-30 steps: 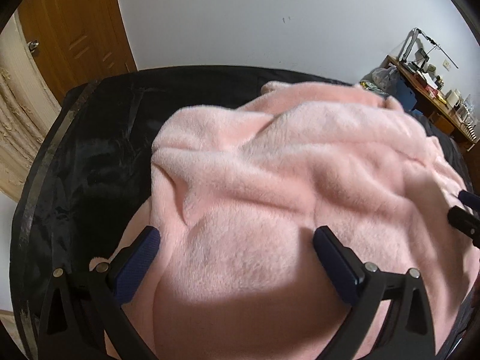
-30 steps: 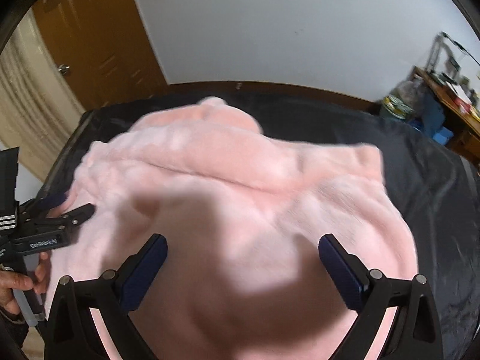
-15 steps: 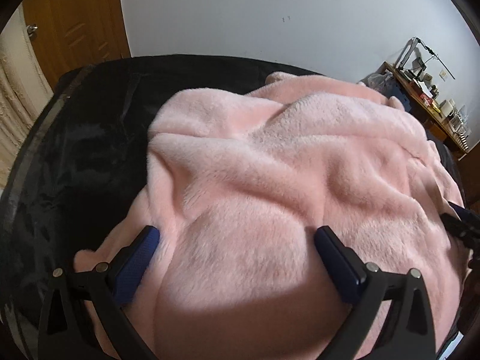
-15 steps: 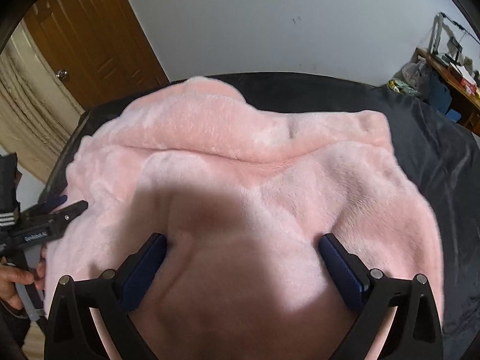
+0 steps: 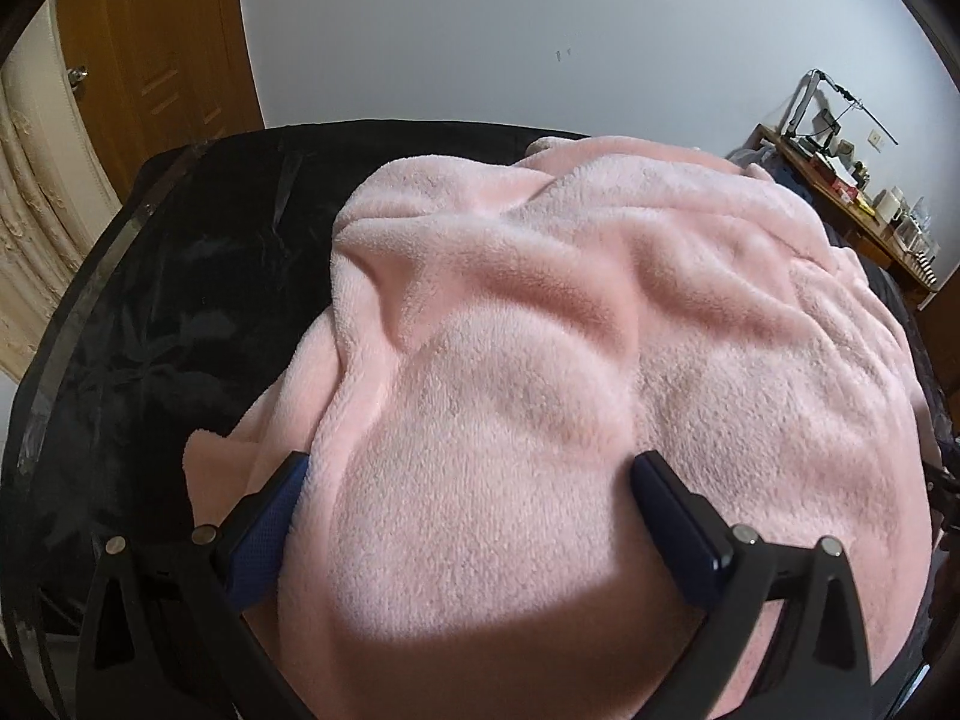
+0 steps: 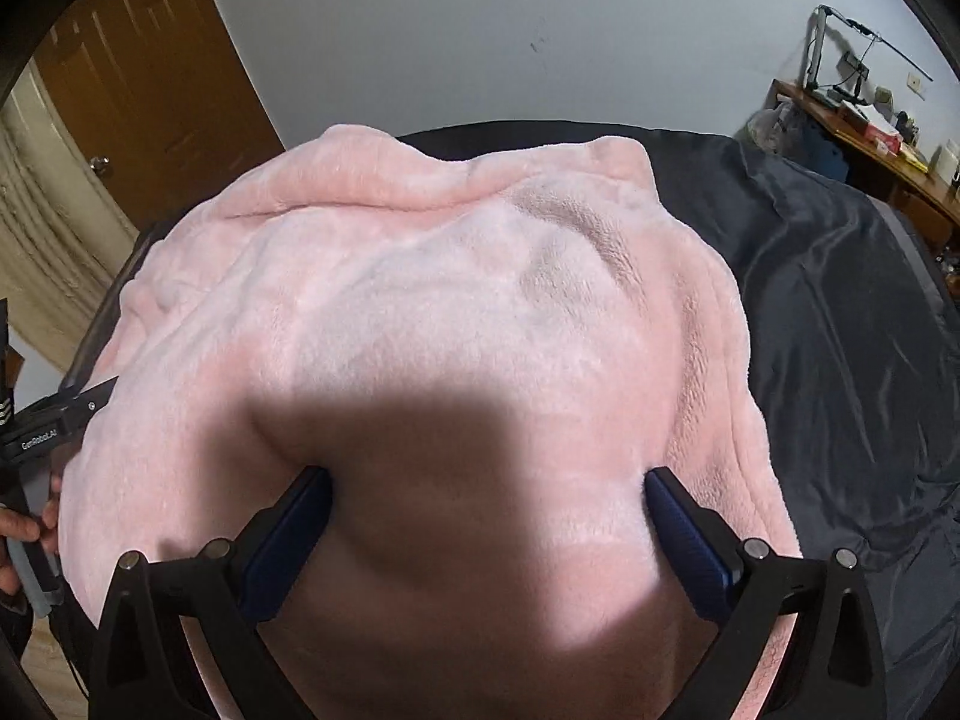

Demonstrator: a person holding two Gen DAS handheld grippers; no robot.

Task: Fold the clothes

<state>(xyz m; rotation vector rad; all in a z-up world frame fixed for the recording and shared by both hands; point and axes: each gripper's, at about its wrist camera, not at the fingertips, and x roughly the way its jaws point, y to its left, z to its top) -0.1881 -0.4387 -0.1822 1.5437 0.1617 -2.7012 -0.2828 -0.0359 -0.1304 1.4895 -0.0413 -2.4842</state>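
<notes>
Both hand-held grippers have pushed lower and closer onto the pink fleece garment (image 5: 540, 360) over the past second. The left hand-held gripper (image 5: 474, 480) stands with its jaws spread wide, and a rounded mound of fleece now bulges between them, fuller than a second ago; its blue pads (image 5: 270, 516) press into the pile on either side without pinching it. The right hand-held gripper (image 6: 486, 498) is likewise spread, its jaws sunk into the fleece under its own shadow.

The garment lies bunched over a dark-covered surface (image 5: 156, 300), most likely a bed, and has been drawn toward the near edge: a second ago more of the black cover showed ahead of the left camera and the cloth sat further off. In the right view the far hem, which was blurred with motion then, is sharp and lies as a rolled band across the top. A hand (image 6: 24, 540) at the left edge of that view holds the other tool beside the garment's flank.

My judgement is that the cloth is being gathered and smoothed ahead of a fold; no clean fold line is made yet, and neither tool has a grip.
</notes>
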